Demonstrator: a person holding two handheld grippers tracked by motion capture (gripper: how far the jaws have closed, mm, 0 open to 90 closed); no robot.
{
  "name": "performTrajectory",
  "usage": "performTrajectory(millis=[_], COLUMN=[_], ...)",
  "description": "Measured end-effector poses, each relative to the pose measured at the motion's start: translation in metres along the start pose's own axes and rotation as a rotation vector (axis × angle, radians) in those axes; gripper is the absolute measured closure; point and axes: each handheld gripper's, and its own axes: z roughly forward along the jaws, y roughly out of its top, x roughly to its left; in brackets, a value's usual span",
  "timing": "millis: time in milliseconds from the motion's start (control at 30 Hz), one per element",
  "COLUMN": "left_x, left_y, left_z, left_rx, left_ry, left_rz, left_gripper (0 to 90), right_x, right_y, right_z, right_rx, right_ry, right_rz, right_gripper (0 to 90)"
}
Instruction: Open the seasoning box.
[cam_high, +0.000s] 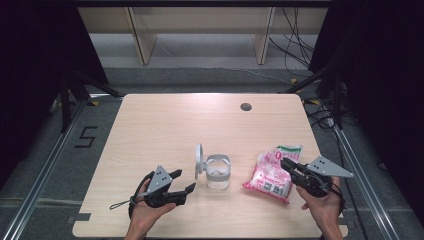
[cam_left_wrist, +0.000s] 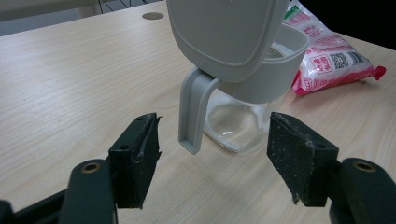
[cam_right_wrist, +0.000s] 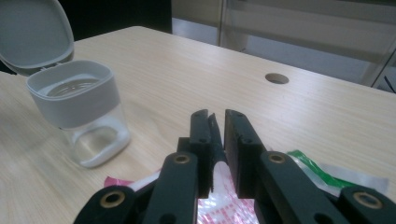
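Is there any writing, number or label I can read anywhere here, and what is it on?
"5": a black figure marked on the grey floor left of the table.
Pink and white bag: red blocks of print on its white panel, too blurred to read in any view.
Same bag in the left gripper view: a square QR-style code, not readable as text.
Clear container with grey lid: no print visible.
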Motion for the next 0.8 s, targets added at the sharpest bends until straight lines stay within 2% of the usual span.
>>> performTrajectory(millis=[67, 133, 167, 200, 233, 267, 333, 400, 433, 467, 500, 533, 567, 600, 667, 767, 800], left_x=[0.000, 0.000, 0.000, 0.001, 0.001, 0.001, 0.001, 0.001, 0.000, 0.000, 0.000, -0.002, -0.003, -0.005, -0.008, -0.012, -0.014], left_y=[0.000, -0.001, -0.001, -0.001, -0.001, -0.001, -0.001, -0.001, -0.001, -0.001, 0.000, 0.000, 0.000, 0.000, 0.000, 0.001, 0.001], left_z=[0.000, 0.001, 0.002, 0.002, 0.002, 0.002, 0.002, 0.002, 0.002, 0.003, 0.002, 0.003, 0.003, 0.003, 0.004, 0.004, 0.004], left_rx=[-0.001, 0.001, -0.006, -0.002, -0.001, -0.002, 0.000, 0.001, 0.000, -0.006, -0.002, -0.005, 0.002, 0.006, 0.008, 0.016, 0.019], left_ry=[0.000, 0.000, -0.006, -0.011, -0.011, -0.014, -0.017, -0.015, -0.012, -0.012, -0.011, -0.010, -0.006, -0.009, -0.015, -0.022, -0.022], left_rz=[-0.007, -0.008, -0.021, -0.005, -0.019, -0.022, -0.024, -0.026, -0.026, -0.030, -0.030, -0.034, -0.025, -0.017, -0.012, -0.008, -0.012], left_gripper=[33.7, 33.6, 33.6, 33.6, 33.6, 33.7, 33.6, 33.6, 33.6, 33.4, 33.2, 33.1, 33.2, 33.1, 32.7, 31.7, 31.6], right_x=[-0.003, -0.005, -0.010, -0.009, -0.011, -0.015, -0.015, -0.022, -0.021, -0.025, -0.026, -0.026, -0.025, -0.027, -0.028, -0.031, -0.030], right_y=[-0.002, -0.006, -0.007, -0.009, -0.011, -0.013, -0.015, -0.020, -0.021, -0.023, -0.025, -0.026, -0.026, -0.027, -0.028, -0.030, -0.031], right_z=[-0.001, -0.004, -0.005, -0.006, -0.008, -0.009, -0.011, -0.010, -0.012, -0.012, -0.011, -0.011, -0.013, -0.012, -0.013, -0.012, -0.012], right_rx=[0.001, 0.009, -0.004, 0.004, 0.019, 0.016, 0.030, 0.028, 0.043, 0.041, 0.028, 0.032, 0.048, 0.047, 0.047, 0.057, 0.069], right_ry=[0.011, -0.009, -0.020, -0.018, -0.024, -0.027, -0.045, -0.053, -0.058, -0.062, -0.068, -0.075, -0.081, -0.091, -0.094, -0.111, -0.120], right_rz=[-0.003, 0.029, -0.009, 0.050, 0.057, 0.045, 0.100, 0.091, 0.130, 0.118, 0.131, 0.135, 0.161, 0.145, 0.170, 0.148, 0.169], right_gripper=[79.2, 75.6, 72.9, 70.9, 68.8, 65.3, 59.4, 56.1, 53.6, 51.8, 50.6, 49.8, 49.1, 48.3, 47.1, 45.4, 44.9])
